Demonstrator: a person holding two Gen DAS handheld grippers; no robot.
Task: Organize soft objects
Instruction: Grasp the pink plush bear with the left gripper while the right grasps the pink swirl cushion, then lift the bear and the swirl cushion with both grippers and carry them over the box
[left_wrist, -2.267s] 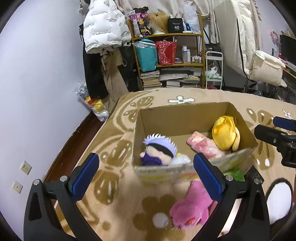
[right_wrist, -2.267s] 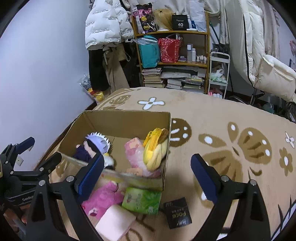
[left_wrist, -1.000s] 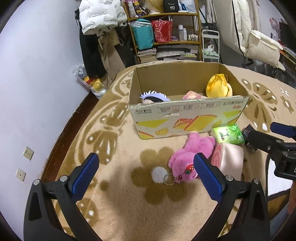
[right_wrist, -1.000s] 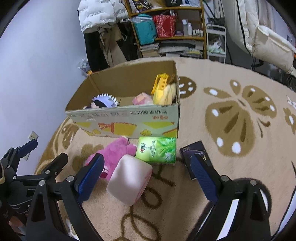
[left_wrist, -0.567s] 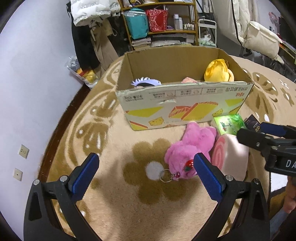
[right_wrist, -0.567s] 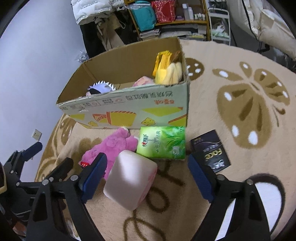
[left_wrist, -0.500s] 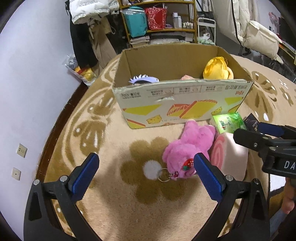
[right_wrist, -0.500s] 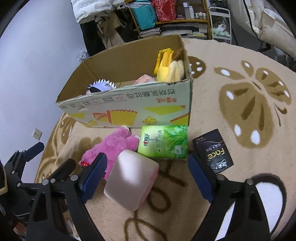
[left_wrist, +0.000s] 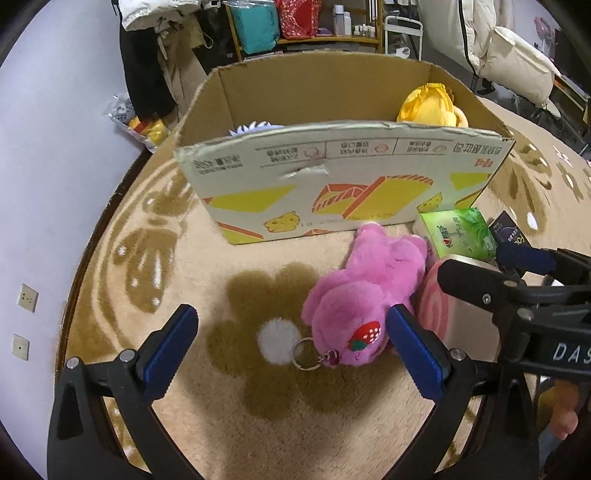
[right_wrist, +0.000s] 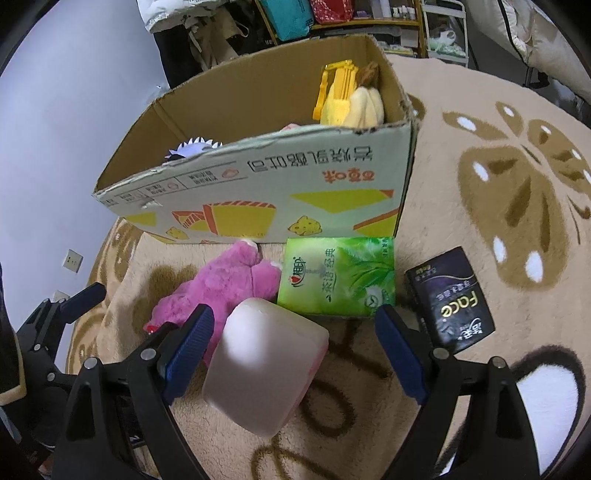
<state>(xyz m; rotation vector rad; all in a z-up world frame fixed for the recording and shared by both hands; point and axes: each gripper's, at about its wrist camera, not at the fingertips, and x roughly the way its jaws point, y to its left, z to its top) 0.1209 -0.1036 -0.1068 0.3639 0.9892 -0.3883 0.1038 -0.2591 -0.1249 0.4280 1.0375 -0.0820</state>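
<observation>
Right claw (right_wrist: 293, 345) spread wide, nothing pinched; the pink roll-shaped cushion (right_wrist: 264, 365) lies between its pads on the carpet (right_wrist: 480, 206), the pink plush (right_wrist: 218, 291) touching it at 10 o'clock, the green tissue pack (right_wrist: 338, 277) just beyond at 12 and the black packet (right_wrist: 448, 299) at 2. Left claw (left_wrist: 291, 345) likewise spread and empty; the pink plush with its key ring (left_wrist: 306, 354) sits toward its right pad. Cardboard box (left_wrist: 343, 177) stands at 12 o'clock behind the loose items; inside show a yellow plush (left_wrist: 430, 105) and a doll's white spiky hair (left_wrist: 253, 127).
</observation>
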